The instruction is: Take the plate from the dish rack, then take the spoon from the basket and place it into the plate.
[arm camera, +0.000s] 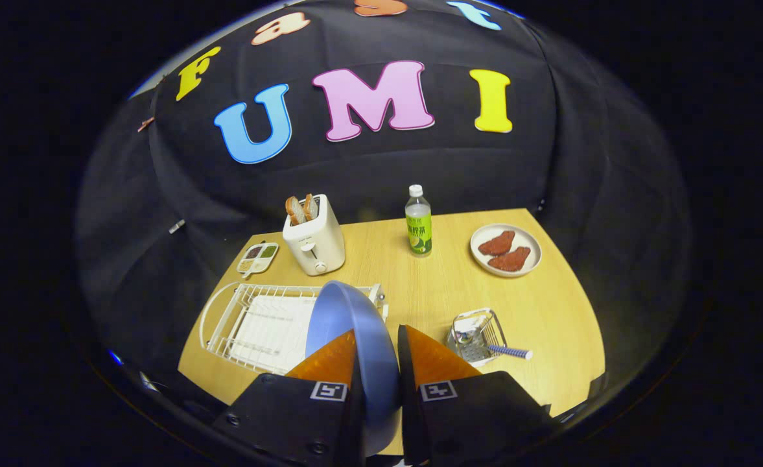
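Gripper (377,337): you are holding it high above the near edge of the table, tilted down so it is looking across the whole tabletop; its two fingers are pointing forward and are closed in on the plate, one pressing each face, so you are gripping the plate firmly
Plate (355,337): you are carrying the blue plate on edge between the fingers, its rim rising ahead of the fingertips and curving back down between them; it is hanging in front of the right end of the dish rack, clear of the wires as far as you can tell
Dish rack (251,324): the white wire rack is lying on the table just ahead and to the left of the fingers, with a white tray inside it
Basket (478,334): the small wire basket is sitting just ahead and to the right of the fingers, well apart from the rack
Spoon (494,347): it is resting in the basket, bowl inside, its blue-and-white striped handle sticking out over the right rim onto the table side
Toaster (314,241): white, standing beyond the rack, two slices of bread poking up from its slots
Bottle (418,224): standing upright beyond the fingers, mid-table
Far plate (506,250): holding two reddish pieces, right of the bottle
Small tray (257,257): sitting left of the toaster
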Action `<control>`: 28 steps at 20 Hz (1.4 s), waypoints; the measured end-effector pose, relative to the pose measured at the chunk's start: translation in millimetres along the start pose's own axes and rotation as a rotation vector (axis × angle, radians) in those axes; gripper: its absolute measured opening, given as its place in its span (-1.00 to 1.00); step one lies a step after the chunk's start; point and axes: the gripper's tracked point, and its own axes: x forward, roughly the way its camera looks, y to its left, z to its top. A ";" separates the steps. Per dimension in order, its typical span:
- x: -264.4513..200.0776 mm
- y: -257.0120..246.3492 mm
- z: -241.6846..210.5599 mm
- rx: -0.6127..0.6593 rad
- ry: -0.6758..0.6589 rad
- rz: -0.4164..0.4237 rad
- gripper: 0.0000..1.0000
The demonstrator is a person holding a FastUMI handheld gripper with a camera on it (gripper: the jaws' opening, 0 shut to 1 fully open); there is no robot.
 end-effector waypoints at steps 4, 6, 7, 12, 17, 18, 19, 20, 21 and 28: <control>-21.4 -49.8 -55.4 0.145 0.082 0.037 -0.48; -24.5 -72.4 -78.4 0.166 0.116 0.049 -0.48; -24.8 -82.3 -88.6 0.163 0.128 0.056 -0.48; 5.5 -126.4 -140.1 0.237 0.222 0.098 -0.48; 51.3 -146.1 -171.3 0.240 0.273 0.157 -0.48; 49.1 -147.4 -168.9 0.249 0.278 0.173 -0.48; 59.5 -147.1 -171.3 0.254 0.278 0.191 -0.47; 59.9 -148.0 -170.2 0.250 0.279 0.207 -0.48; 62.8 -153.7 -171.4 0.231 0.278 0.200 -0.46; 53.5 -188.8 -141.8 0.071 0.140 0.199 0.97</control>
